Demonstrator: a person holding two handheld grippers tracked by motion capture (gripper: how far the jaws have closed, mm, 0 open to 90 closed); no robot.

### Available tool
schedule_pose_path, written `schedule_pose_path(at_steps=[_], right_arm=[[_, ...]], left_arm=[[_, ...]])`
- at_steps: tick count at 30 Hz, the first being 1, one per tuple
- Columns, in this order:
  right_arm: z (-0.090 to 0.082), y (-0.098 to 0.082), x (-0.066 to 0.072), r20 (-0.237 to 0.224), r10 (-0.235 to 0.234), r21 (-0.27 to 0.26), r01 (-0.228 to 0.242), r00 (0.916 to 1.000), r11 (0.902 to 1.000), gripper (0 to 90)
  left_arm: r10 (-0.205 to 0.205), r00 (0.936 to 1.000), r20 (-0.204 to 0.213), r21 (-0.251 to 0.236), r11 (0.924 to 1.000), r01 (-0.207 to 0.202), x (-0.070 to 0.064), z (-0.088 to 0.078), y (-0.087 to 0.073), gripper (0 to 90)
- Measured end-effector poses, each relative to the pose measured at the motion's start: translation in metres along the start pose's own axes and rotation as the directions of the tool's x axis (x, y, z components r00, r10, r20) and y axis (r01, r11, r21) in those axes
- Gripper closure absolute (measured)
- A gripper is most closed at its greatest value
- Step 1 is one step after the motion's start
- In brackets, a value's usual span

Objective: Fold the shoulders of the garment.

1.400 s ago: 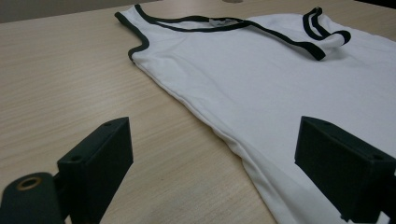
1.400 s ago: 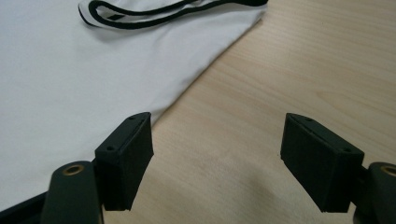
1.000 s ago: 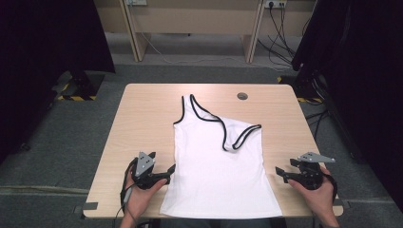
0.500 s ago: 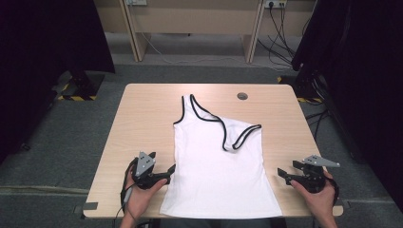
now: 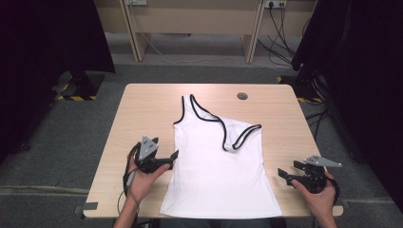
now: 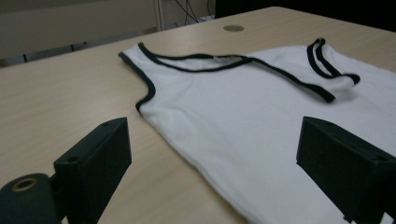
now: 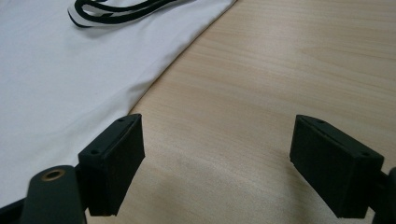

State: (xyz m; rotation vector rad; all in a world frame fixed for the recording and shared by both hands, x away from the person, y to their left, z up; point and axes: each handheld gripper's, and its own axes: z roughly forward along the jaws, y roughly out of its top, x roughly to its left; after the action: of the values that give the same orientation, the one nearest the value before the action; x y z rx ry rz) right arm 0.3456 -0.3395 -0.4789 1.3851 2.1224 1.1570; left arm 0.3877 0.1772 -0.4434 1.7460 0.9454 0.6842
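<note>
A white tank top [image 5: 218,161] with black trim lies flat on the wooden table [image 5: 142,109], one strap folded down across its chest. My left gripper [image 5: 171,159] hovers at the top's left side edge, open, its jaws pointing at the fabric. In the left gripper view the left gripper [image 6: 212,163] straddles that edge of the tank top [image 6: 243,107] with nothing held. My right gripper [image 5: 289,169] rests over bare wood right of the hem, open; its jaws have just been opening with nothing between them. The right gripper view shows the right gripper [image 7: 217,163] above wood, the tank top [image 7: 70,70] to its left.
A round cable hole [image 5: 242,96] sits in the table's far right part. Wooden desks [image 5: 190,19] with hanging cables stand behind, and dark curtains [image 5: 47,47] flank both sides. Bare wood lies left and right of the top.
My left gripper has lifted and moved farther up along the top's left edge. The right hand has stayed put while its jaws spread a little wider.
</note>
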Motion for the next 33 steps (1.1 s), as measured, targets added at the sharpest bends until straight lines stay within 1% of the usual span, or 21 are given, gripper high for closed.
schedule_pose_path(at_steps=[3, 5, 8, 10, 11, 15, 17, 19, 21, 22, 27, 29, 33], right_arm=[[0.000, 0.000, 0.000, -0.001, -0.004, -0.002, 0.004, 1.0000, 1.0000, 18.2], [-0.001, -0.001, 0.000, -0.004, 0.000, -0.005, 0.000, 1.0000, 1.0000, 18.2], [-0.001, -0.001, -0.001, -0.009, 0.004, -0.006, -0.004, 0.9999, 1.0000, 18.2], [-0.002, -0.001, -0.001, -0.009, 0.007, -0.011, -0.007, 0.9999, 0.9999, 18.3], [-0.002, -0.001, -0.001, -0.010, 0.006, -0.012, -0.007, 0.9999, 0.9999, 18.3], [-0.002, -0.001, -0.001, -0.014, 0.006, -0.013, -0.006, 0.9999, 0.9999, 18.3], [-0.002, -0.002, -0.001, -0.018, 0.009, -0.015, -0.010, 0.9998, 0.9998, 18.3], [-0.003, -0.002, -0.002, -0.021, 0.014, -0.018, -0.014, 0.9997, 0.9997, 18.3], [-0.003, -0.002, -0.002, -0.021, 0.018, -0.018, -0.018, 0.9996, 0.9997, 18.3], [-0.003, -0.002, -0.002, -0.023, 0.017, -0.018, -0.018, 0.9996, 0.9997, 18.3], [-0.003, -0.002, -0.002, -0.023, 0.012, -0.018, -0.012, 0.9997, 0.9998, 18.3], [-0.003, -0.002, -0.002, -0.024, 0.010, -0.016, -0.010, 0.9997, 0.9998, 18.3], [-0.003, -0.002, -0.002, -0.027, 0.011, -0.015, -0.011, 0.9996, 0.9998, 18.3]], left_arm=[[0.011, 0.9999, 0.012, 0.003, 0.9999, -0.011, 0.010, 0.021, 0.020, 11.6], [0.026, 0.9995, 0.020, 0.022, 0.9994, -0.027, 0.016, 0.036, 0.030, 13.7], [0.041, 0.9987, 0.030, 0.051, 0.9978, -0.042, 0.024, 0.057, 0.042, 17.9], [0.045, 0.9983, 0.036, 0.073, 0.9962, -0.048, 0.029, 0.071, 0.047, 20.3], [0.043, 0.9984, 0.036, 0.087, 0.9951, -0.046, 0.033, 0.077, 0.048, 21.6], [0.010, 0.9998, 0.020, 0.136, 0.9907, -0.012, 0.049, 0.101, 0.052, 25.0], [0.013, 0.9998, 0.012, 0.162, 0.9867, -0.015, 0.054, 0.112, 0.053, 26.3], [0.000, 0.9999, 0.010, 0.182, 0.9832, -0.002, 0.060, 0.122, 0.055, 27.0], [-0.005, 1.0000, -0.001, 0.200, 0.9799, 0.005, 0.065, 0.132, 0.055, 29.7], [-0.014, 0.9999, -0.005, 0.206, 0.9785, 0.015, 0.067, 0.137, 0.054, 30.4], [-0.022, 0.9997, -0.012, 0.242, 0.9699, 0.024, 0.074, 0.156, 0.054, 33.3], [-0.035, 0.9992, -0.016, 0.253, 0.9667, 0.038, 0.077, 0.163, 0.054, 34.3], [-0.066, 0.9972, -0.035, 0.286, 0.9554, 0.074, 0.085, 0.177, 0.054, 35.9]])
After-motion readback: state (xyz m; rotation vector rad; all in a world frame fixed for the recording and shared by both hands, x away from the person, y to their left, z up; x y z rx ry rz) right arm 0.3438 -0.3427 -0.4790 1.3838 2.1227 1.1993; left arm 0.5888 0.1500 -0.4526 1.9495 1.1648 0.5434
